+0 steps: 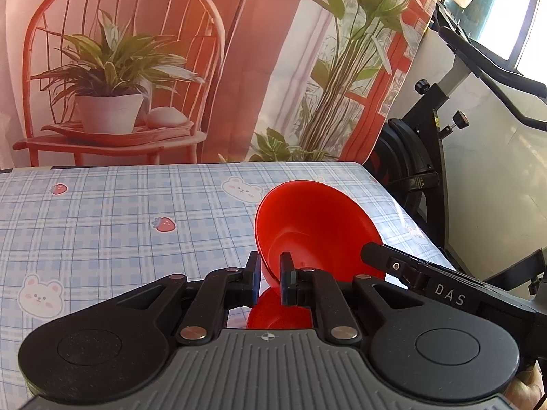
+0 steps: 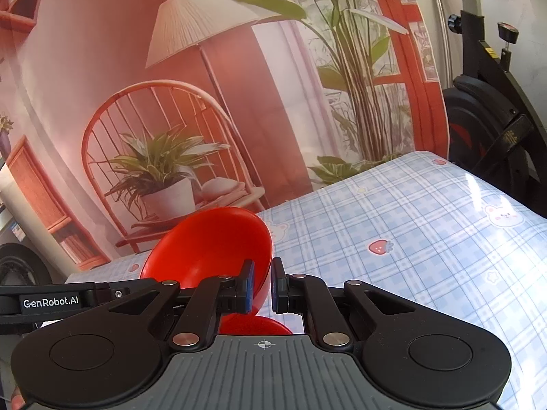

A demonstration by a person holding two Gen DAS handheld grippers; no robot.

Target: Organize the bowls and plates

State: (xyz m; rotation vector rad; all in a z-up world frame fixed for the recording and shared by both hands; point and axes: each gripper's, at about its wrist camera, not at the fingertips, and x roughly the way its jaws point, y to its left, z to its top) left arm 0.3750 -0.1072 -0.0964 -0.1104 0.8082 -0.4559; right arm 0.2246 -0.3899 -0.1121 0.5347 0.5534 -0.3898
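The surface [image 1: 102, 212], under a blue plaid cloth printed with bears and strawberries, runs off the frame on the left in my left wrist view, and my own gripper bodies cover its near part in both views. Behind it hangs a printed backdrop [image 1: 154, 68] of a red chair and potted plants; a black exercise bike [image 1: 427, 143] stands to the right, partly cut off.

I hold one red bowl [image 1: 314, 225] between both hands, lifted above the surface and tipped up on edge. In the left wrist view its open mouth faces right and toward me; in the right wrist view the bowl [image 2: 212, 242] opens toward the left and up. Its lower part is hidden behind my fingers, and a red patch shows below them; I cannot tell whether that is a reflection or another dish.

My left gripper [image 1: 270, 273] is clenched on the bowl's rim, one finger inside, one outside. My right gripper [image 2: 262, 283] pinches the rim likewise.
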